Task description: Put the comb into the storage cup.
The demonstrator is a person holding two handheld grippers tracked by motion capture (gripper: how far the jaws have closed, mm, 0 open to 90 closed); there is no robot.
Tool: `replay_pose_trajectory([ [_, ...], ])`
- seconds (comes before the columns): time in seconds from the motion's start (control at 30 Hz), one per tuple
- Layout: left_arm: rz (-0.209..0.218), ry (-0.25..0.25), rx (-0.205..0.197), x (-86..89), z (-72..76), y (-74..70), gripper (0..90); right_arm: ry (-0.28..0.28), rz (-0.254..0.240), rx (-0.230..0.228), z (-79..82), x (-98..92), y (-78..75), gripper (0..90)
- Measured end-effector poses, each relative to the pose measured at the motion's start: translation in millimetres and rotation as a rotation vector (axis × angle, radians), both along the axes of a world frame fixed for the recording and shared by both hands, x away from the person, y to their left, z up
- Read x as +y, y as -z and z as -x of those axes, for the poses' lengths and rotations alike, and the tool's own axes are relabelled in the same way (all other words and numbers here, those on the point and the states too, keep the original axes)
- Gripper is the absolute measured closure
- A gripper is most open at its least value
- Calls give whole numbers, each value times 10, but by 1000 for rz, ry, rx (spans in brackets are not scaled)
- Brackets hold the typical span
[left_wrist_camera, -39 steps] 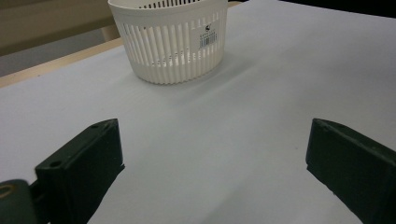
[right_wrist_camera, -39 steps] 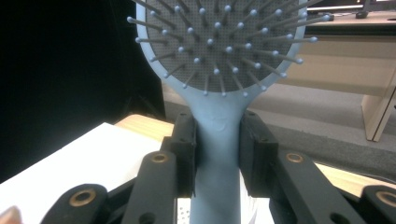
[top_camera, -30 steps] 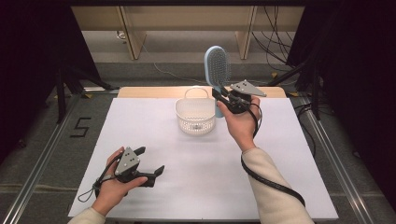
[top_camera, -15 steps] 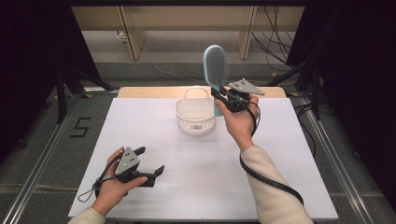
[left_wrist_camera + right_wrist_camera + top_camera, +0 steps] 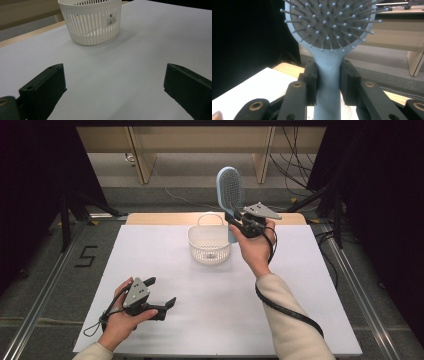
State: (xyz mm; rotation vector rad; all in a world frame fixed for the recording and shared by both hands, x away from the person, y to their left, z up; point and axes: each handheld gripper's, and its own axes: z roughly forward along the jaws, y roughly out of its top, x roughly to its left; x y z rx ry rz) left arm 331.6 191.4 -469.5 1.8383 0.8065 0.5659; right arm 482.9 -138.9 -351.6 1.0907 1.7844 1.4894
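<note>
Above the far right part of the table, the right gripper has its jaws clamped on the handle of a light-blue hairbrush, which stands upright with its bristled head on top. In the right gripper view the two black pads press the handle from both sides, just below the head, whose bristles face the camera. The brush is lifted clear of the table, and its handle's lower end hangs just beside the right rim of a white slatted basket. The basket sits on the white table near the far edge, its thin handle raised. Well apart from it, at the near left, the left gripper rests low on the table in the person's hand, jaws spread wide with nothing between them; its own view looks across bare tabletop to the basket.
</note>
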Motion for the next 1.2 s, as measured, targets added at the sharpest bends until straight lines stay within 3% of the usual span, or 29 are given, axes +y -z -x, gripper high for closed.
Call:
replay_pose_trajectory([
  [1.2,1,1,-3,-3,0,0,33,8,13,-3,-113,48,-7,703],
])
